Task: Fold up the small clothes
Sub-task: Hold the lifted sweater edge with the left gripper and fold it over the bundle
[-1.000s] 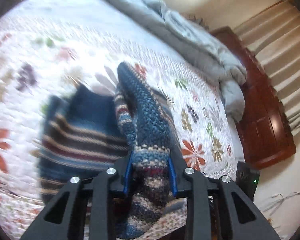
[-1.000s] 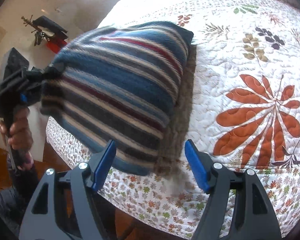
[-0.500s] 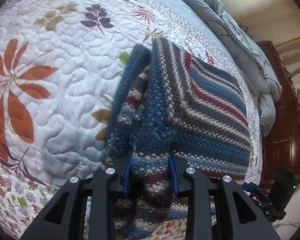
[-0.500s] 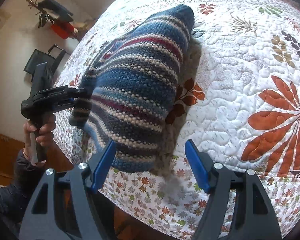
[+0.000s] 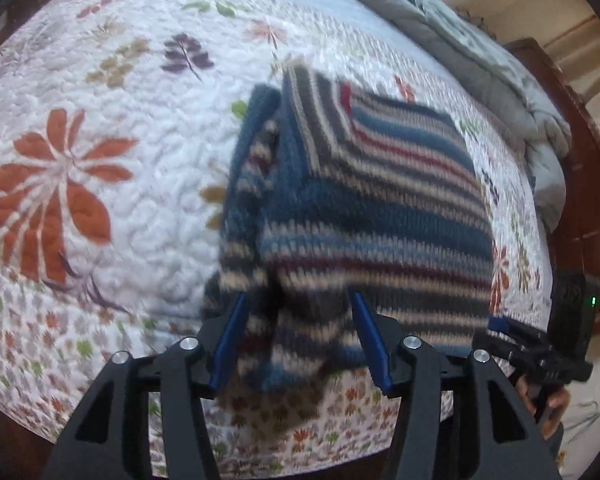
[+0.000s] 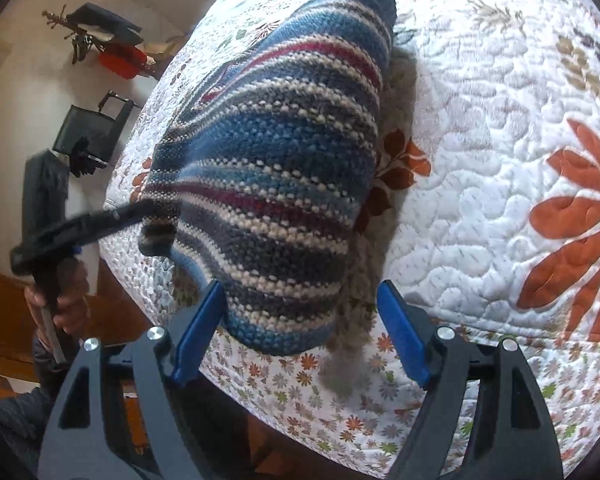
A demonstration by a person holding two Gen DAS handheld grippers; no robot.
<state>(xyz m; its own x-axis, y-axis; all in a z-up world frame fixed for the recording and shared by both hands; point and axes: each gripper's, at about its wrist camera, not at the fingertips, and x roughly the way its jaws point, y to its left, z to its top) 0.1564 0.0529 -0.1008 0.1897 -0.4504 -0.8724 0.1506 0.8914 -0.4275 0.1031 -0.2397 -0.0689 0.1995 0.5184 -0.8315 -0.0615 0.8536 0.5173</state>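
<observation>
A small striped knit sweater [image 5: 372,208] in blue, grey, cream and red hangs over the near edge of the bed. My left gripper [image 5: 296,340] has its jaws apart around a bunched end of the knit, which still lies between the blue pads. In the right wrist view the sweater [image 6: 276,184] is stretched from the left gripper [image 6: 148,212] at the left toward my right gripper [image 6: 300,328]. The right gripper is open, its blue pads on either side of the sweater's lower edge without pinching it.
A white quilted bedspread [image 5: 100,168] with orange flower prints covers the bed. A grey duvet [image 5: 480,64] is heaped at the far side by a dark wooden headboard [image 5: 580,184]. A black bag [image 6: 88,132] and red box [image 6: 120,62] sit on the floor at the left.
My left gripper's jaws have opened wider around the knit it was clamping. The sweater has been carried closer to the right gripper, whose pads now flank its edge.
</observation>
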